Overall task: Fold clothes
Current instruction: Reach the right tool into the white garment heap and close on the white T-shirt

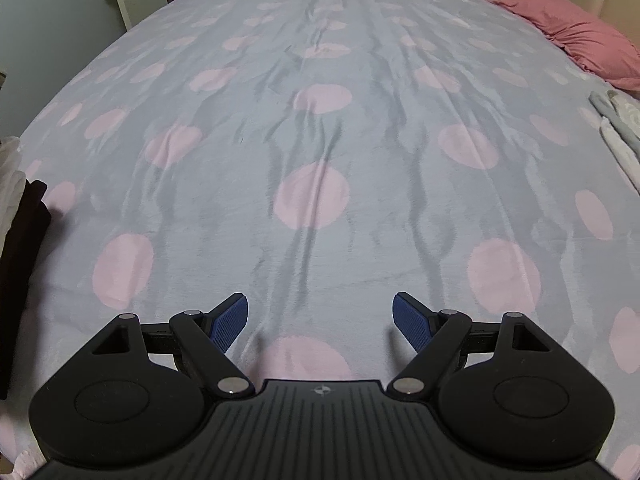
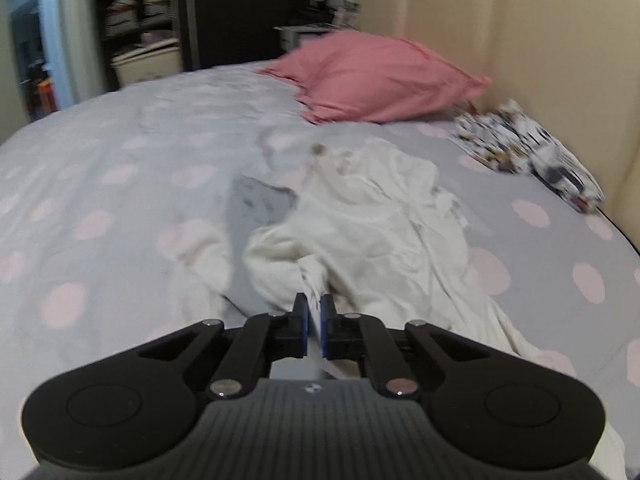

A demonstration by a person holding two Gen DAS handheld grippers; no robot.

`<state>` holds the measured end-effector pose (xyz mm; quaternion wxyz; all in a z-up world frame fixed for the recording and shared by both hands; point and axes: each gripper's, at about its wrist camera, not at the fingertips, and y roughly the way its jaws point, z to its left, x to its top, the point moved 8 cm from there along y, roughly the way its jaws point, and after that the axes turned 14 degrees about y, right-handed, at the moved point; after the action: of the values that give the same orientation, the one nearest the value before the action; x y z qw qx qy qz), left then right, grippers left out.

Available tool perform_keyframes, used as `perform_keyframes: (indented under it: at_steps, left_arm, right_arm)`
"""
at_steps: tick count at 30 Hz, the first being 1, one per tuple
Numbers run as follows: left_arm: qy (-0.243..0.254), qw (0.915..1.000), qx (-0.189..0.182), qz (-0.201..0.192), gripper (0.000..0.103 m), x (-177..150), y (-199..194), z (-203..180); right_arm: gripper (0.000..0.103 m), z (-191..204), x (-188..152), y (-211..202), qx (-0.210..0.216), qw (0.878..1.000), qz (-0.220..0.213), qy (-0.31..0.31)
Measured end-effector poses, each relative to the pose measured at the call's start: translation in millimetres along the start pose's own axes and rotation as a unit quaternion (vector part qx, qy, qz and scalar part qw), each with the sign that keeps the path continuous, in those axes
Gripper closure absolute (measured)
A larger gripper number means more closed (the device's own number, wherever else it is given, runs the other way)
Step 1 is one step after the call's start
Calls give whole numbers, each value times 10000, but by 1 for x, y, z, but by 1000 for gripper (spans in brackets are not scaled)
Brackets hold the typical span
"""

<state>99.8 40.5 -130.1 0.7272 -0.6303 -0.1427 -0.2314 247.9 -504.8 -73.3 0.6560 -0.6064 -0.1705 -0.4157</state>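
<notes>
Dotted bedspread [image 1: 320,140] only under spread left tool [image 1: 320,322]; right tool [image 2: 315,316] pinches, prob., white garment [image 2: 360,216].

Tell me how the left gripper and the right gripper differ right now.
The left gripper is open, its blue pads wide apart; the right gripper is shut. The left holds nothing and points over bare bedspread; the right pinches a fold of the white garment. Both are black with blue pads.

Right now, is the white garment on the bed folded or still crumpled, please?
Crumpled: the white garment lies bunched in loose wrinkles on the bedspread, one edge pinched by the right gripper.
</notes>
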Motion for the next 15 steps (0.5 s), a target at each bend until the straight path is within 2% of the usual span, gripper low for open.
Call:
perform_keyframes:
  at_steps: [4, 9, 12, 15]
  left_arm:
    - [-16, 9998, -56, -199, 23, 4, -12, -3]
    - [-32, 9986, -103, -520, 23, 8, -36, -4]
    - [-44, 9974, -129, -706, 23, 9, -50, -4]
    - [-28, 9961, -124, -870, 23, 10, -64, -2]
  right_arm:
    - [98, 31, 3, -34, 513, 9986, -86, -84]
    - [98, 76, -8, -82, 1258, 9919, 5, -186]
    - [98, 115, -28, -115, 1754, 9833, 176, -444]
    - [98, 160, -54, -147, 2393, 9681, 437, -606]
